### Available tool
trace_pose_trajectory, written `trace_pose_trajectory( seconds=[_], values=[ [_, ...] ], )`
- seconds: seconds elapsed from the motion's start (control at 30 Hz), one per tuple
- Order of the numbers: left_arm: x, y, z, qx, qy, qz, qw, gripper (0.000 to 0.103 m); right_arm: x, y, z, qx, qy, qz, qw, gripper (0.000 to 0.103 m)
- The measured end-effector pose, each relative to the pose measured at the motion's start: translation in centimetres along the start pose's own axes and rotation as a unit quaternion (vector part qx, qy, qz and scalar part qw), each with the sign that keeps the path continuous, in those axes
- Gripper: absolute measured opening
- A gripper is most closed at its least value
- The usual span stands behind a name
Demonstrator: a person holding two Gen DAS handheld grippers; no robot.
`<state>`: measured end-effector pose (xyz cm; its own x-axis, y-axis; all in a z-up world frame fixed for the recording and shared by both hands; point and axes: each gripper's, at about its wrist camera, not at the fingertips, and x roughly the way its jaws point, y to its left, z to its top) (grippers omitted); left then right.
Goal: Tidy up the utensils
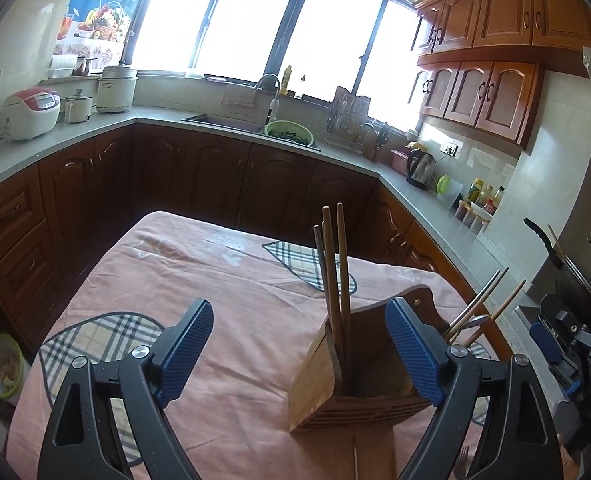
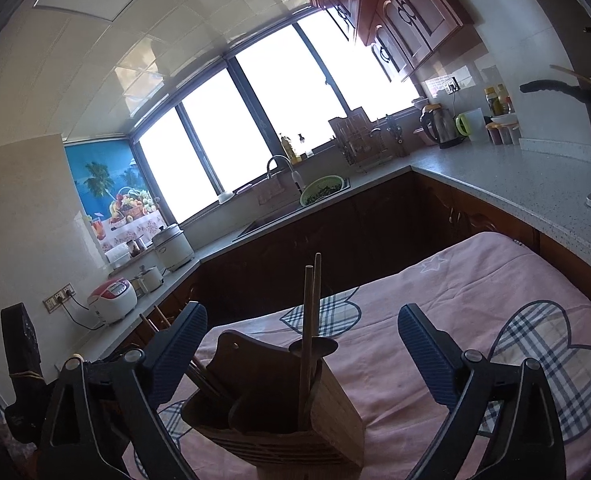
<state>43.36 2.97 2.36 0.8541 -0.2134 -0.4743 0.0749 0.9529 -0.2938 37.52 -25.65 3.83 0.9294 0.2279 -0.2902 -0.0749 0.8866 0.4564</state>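
A wooden utensil holder [image 1: 359, 384] stands on the pink tablecloth [image 1: 223, 280]. Brown chopsticks [image 1: 335, 272] stand upright in its left compartment. A metal spoon and more chopsticks [image 1: 483, 308] lean out of its right side. My left gripper [image 1: 299, 356] is open and empty, with its right finger in front of the holder. The right gripper's body [image 1: 567, 344] shows at the right edge. In the right wrist view the holder [image 2: 279, 408] sits between the open fingers of my right gripper [image 2: 303, 356], which holds nothing. Chopsticks [image 2: 310, 320] stand in it.
The table [image 2: 475, 280] stands inside a U-shaped kitchen counter [image 1: 95, 136] with dark cabinets. A sink with a green colander [image 1: 289, 132], a rice cooker [image 1: 31, 114], a kettle [image 1: 421, 168] and condiment bottles [image 1: 483, 196] are on the counter. A fork [image 1: 463, 460] lies near the front edge.
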Motion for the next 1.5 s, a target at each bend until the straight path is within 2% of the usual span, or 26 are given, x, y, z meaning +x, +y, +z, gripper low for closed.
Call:
trace_pose_trajectory(
  seconds=[0.37, 0.7, 0.9, 1.1, 1.27, 1.4, 1.5],
  values=[
    [-7.0, 0.0, -2.8, 0.001, 0.020, 0.007, 0.9998, 0.094, -4.9, 1.2, -2.2, -0.002, 0.013, 0.013, 1.000, 0.100],
    [-15.7, 0.0, -6.8, 0.013, 0.014, 0.011, 0.9998, 0.097, -12.1, 4.5, -5.0, -0.053, 0.002, 0.021, 0.998, 0.100],
    [-20.6, -0.4, -9.2, 0.029, -0.007, 0.024, 0.9993, 0.100, -16.1, 6.5, -7.3, -0.103, -0.006, 0.014, 0.995, 0.101],
    [-24.9, -1.2, -12.5, 0.068, -0.040, 0.040, 0.9961, 0.102, -19.8, 8.3, -9.7, -0.150, -0.033, 0.002, 0.988, 0.103],
    [-27.2, -1.6, -15.3, 0.092, -0.079, 0.064, 0.9905, 0.102, -22.3, 9.4, -11.3, -0.187, -0.069, -0.007, 0.980, 0.103],
    [-27.8, -1.6, -17.1, 0.089, -0.080, 0.067, 0.9905, 0.102, -23.3, 9.7, -13.6, -0.214, -0.092, -0.024, 0.972, 0.103],
    [-27.6, -1.5, -17.7, 0.090, -0.070, 0.070, 0.9909, 0.102, -23.1, 9.3, -15.0, -0.216, -0.084, -0.029, 0.972, 0.103]
  ],
)
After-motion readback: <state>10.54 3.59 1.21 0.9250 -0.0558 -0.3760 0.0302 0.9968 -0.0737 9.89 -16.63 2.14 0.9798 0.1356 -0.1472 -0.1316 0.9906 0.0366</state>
